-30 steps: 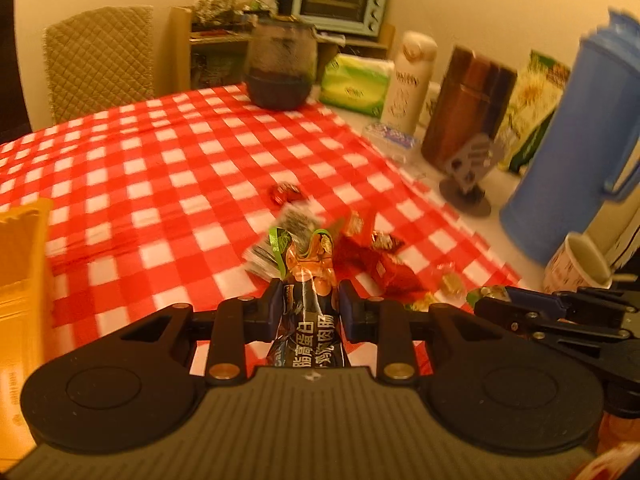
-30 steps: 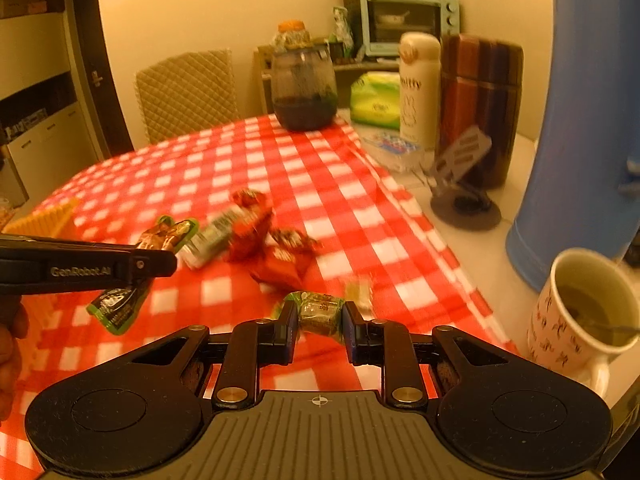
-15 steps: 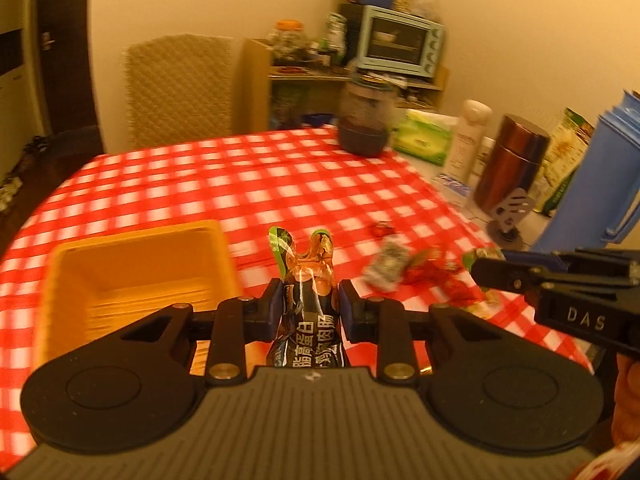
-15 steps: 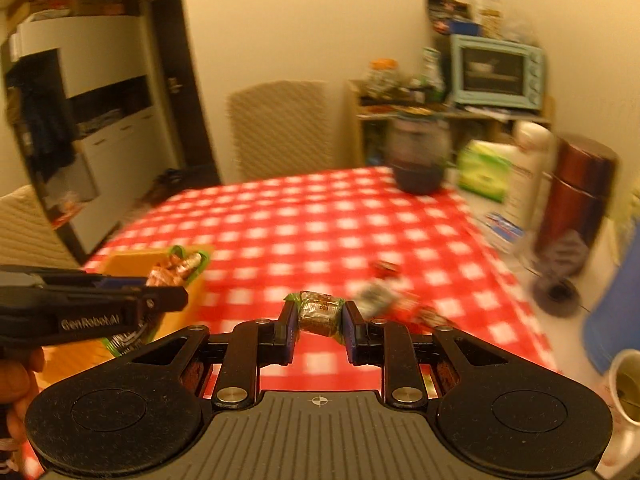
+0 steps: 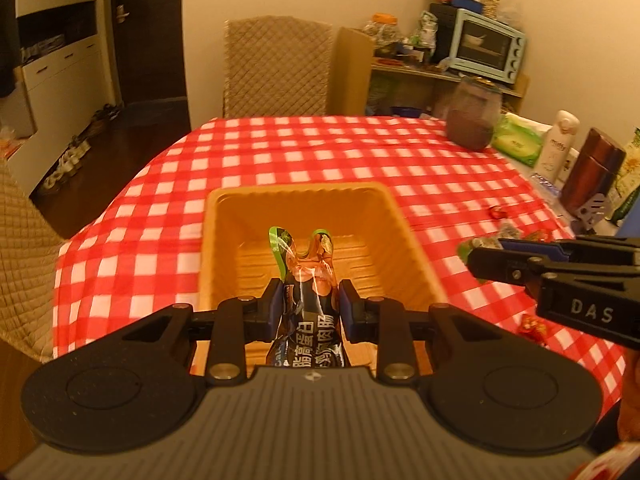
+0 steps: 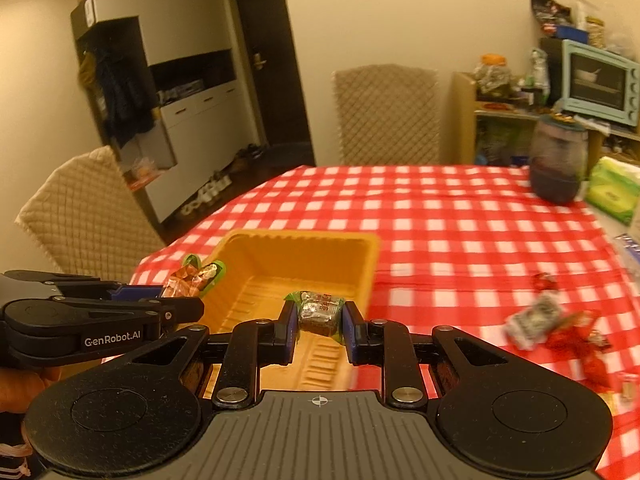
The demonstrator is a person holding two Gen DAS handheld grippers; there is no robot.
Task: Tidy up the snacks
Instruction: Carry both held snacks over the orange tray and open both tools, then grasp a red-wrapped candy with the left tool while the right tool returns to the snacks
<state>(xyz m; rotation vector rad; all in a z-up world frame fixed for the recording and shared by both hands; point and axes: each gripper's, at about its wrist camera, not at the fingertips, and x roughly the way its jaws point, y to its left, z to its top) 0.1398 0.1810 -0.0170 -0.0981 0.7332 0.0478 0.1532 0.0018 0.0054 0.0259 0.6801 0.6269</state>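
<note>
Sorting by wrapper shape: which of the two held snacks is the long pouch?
The left gripper's snack: long dark pouch, green-tipped. The right gripper holds a small squarish candy.

Two close wrist views angled down over the shared yellow tray (image 5: 412, 236) and checked tablecloth (image 6: 440, 216).

Warm, dim amber light, both feeds.
I see fisheye bending at the edges, motion blur on the checkered bench (image 6: 440, 216) and loose snacks (image 6: 536, 318); nearby fingers (image 5: 272, 306) stay sharp.
</note>
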